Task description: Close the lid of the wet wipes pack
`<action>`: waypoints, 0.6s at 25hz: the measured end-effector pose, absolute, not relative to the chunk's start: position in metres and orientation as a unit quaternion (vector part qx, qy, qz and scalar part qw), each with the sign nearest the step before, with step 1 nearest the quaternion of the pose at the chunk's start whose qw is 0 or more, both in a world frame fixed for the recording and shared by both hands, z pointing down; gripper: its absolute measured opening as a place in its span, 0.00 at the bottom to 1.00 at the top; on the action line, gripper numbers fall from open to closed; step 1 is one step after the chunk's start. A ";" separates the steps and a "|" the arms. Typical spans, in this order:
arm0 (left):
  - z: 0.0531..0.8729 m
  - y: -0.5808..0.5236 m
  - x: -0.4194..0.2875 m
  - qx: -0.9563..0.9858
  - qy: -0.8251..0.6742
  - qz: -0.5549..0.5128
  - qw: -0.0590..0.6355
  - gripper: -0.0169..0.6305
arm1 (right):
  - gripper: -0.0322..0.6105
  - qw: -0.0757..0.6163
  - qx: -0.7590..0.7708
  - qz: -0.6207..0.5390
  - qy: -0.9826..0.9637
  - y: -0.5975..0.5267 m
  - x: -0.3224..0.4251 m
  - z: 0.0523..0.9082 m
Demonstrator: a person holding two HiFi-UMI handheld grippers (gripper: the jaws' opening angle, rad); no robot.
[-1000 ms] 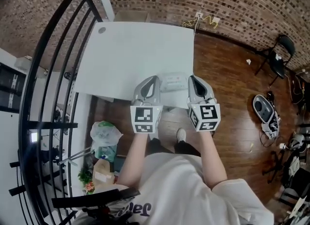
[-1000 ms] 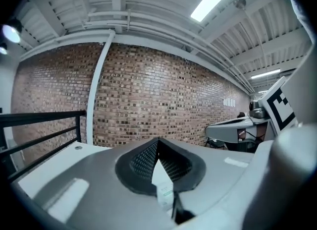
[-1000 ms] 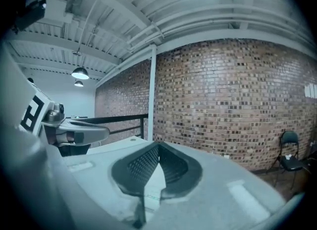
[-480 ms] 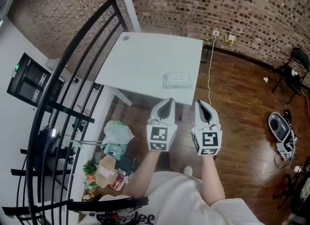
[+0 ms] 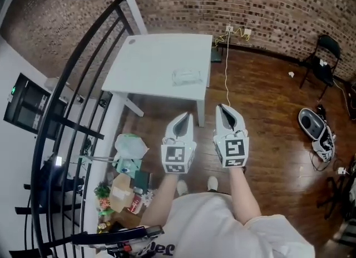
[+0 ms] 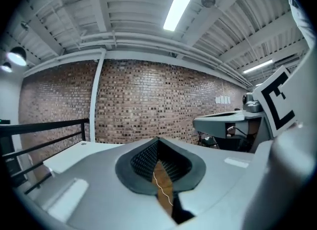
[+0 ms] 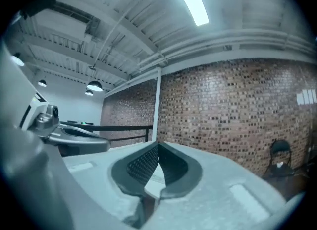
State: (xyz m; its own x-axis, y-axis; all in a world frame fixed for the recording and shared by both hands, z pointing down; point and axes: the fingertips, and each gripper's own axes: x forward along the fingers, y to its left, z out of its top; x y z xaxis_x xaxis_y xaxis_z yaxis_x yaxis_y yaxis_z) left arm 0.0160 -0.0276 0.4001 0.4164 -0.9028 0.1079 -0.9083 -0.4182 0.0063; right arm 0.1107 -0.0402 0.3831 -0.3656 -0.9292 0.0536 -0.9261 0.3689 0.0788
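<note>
Both grippers have drawn back from the counter (image 5: 150,62). The left gripper (image 5: 183,119) and right gripper (image 5: 222,110) hang over the floor (image 5: 267,84), jaws together and empty. On the counter near its front edge lies the wet wipes pack (image 5: 186,77), its lid too small to make out.

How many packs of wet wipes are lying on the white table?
1. The wet wipes pack lies by the near right corner of the white table; no other pack shows.

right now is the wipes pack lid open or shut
Cannot tell: the wet wipes pack on the table looks too small to show its lid.
</note>
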 end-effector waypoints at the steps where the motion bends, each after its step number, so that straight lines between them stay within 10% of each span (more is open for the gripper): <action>1: 0.394 -0.026 0.015 0.840 -0.540 0.034 0.032 0.05 | 0.04 0.044 0.563 -0.045 -0.824 -0.034 0.110 0.371; 15: 0.387 -0.008 -0.040 0.829 -0.558 0.021 0.020 0.05 | 0.04 0.020 0.537 -0.008 -0.843 0.002 0.063 0.364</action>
